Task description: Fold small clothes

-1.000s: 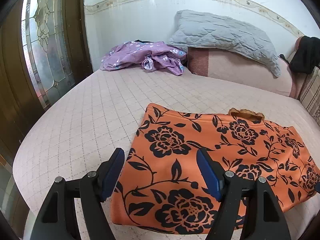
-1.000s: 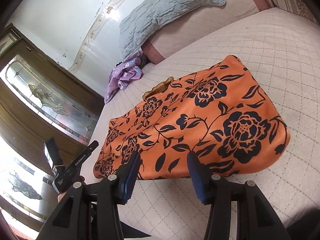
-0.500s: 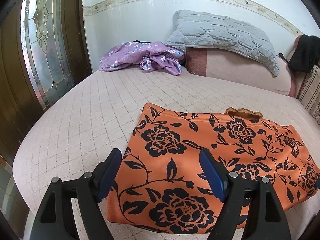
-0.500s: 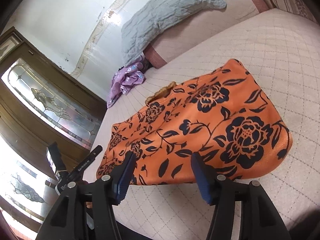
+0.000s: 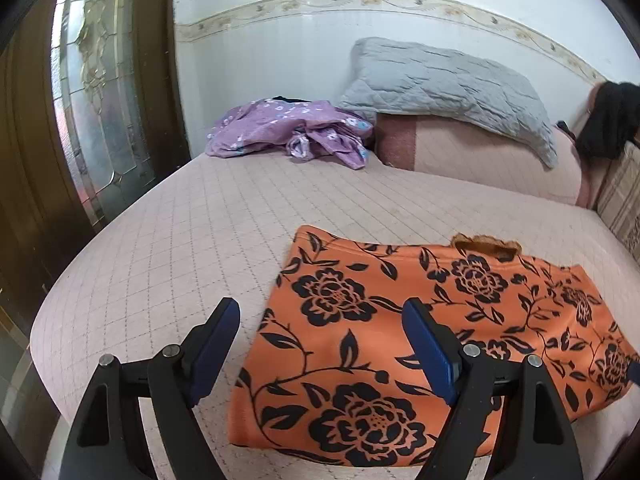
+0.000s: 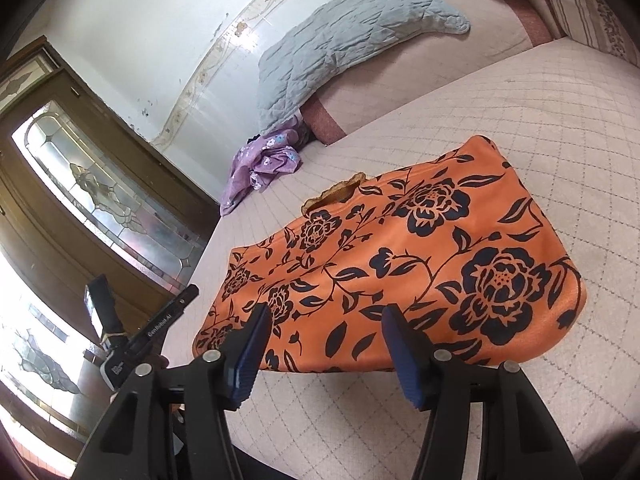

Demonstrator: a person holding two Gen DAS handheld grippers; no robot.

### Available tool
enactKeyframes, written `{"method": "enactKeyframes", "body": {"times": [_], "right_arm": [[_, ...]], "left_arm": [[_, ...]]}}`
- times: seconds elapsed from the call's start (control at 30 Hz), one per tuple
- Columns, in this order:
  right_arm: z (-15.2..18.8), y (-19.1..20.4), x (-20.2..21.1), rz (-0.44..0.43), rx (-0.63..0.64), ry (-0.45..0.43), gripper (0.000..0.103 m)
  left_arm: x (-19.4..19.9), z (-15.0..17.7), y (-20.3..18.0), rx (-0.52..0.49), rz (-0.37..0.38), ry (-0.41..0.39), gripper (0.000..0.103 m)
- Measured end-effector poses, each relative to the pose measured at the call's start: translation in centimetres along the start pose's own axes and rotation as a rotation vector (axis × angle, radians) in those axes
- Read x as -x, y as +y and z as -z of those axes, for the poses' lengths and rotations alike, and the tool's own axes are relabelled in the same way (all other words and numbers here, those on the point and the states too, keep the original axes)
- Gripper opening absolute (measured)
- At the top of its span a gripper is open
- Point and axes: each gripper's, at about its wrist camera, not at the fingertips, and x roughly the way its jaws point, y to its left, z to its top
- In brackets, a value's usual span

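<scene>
An orange garment with black flowers (image 5: 408, 332) lies folded flat on the pink quilted bed (image 5: 168, 264); it also shows in the right wrist view (image 6: 400, 264). My left gripper (image 5: 320, 344) is open and empty, held above the garment's near left edge. My right gripper (image 6: 324, 344) is open and empty, held just off the garment's near edge. The left gripper's body (image 6: 140, 344) shows at the left of the right wrist view.
A crumpled purple garment (image 5: 288, 136) lies at the far end of the bed. A grey quilted pillow (image 5: 444, 88) rests on a pink bolster (image 5: 480, 160). A wooden door with glass panes (image 5: 96, 120) stands left. A dark item (image 5: 612, 120) sits far right.
Both grippers have drawn back and up a little from the orange garment. The garment has not moved.
</scene>
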Motion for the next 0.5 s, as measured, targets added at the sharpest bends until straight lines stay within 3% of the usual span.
{"method": "enactKeyframes", "body": {"times": [0.27, 0.5], "right_arm": [[0.3, 0.6, -0.7, 0.041, 0.044, 0.002, 0.061], [0.1, 0.5, -0.6, 0.075, 0.042, -0.012, 0.064]], "left_arm": [[0.0, -0.4, 1.5, 0.053, -0.031, -0.003, 0.084], [-0.2, -0.3, 1.2, 0.041, -0.042, -0.002, 0.084]]}}
